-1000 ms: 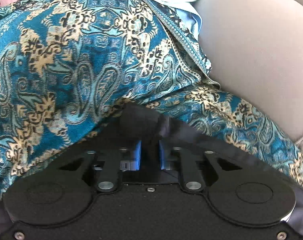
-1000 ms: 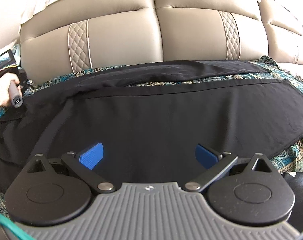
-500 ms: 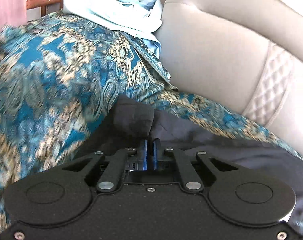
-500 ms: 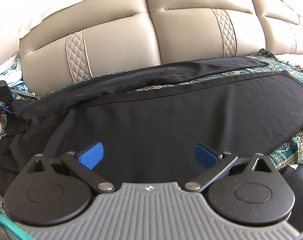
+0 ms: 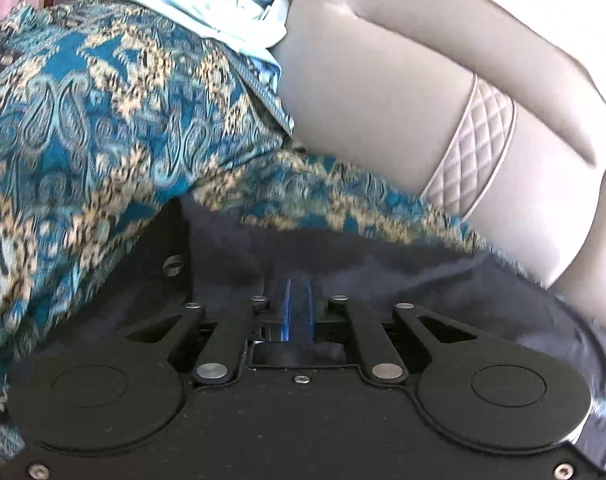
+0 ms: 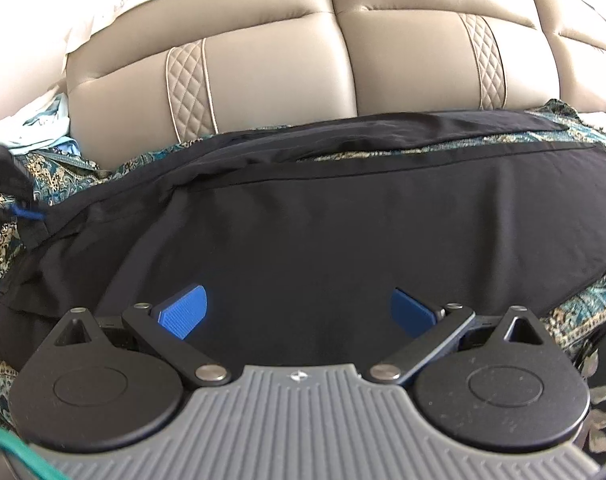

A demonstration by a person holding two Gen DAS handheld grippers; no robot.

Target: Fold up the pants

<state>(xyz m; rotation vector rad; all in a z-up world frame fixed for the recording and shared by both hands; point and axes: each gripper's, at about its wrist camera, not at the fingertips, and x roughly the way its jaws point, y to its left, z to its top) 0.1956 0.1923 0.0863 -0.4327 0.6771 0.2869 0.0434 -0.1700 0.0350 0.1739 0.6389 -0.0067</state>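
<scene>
My left gripper [image 5: 299, 312] pinches the edge of the black pants [image 6: 343, 240], its jaws having just eased slightly. My right gripper [image 6: 299, 312] hangs wide open above them, spread over the patterned throw [image 5: 83, 120] on the sofa [image 6: 283, 60].

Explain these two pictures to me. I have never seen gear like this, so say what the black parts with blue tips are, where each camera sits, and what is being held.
No robot here: a person carries a hand-held gripper in each hand, each with a camera looking forward along its two blue-padded fingers. One picture comes from the left hand-held gripper. Its pads, nearly together, have just parted slightly, pinching an edge of the black pants. The other comes from the right hand-held gripper, which is open over the pants and holds nothing. The pants lie spread across a blue patterned throw covering a beige sofa. Pale blue clothes are piled at the sofa's end.
</scene>
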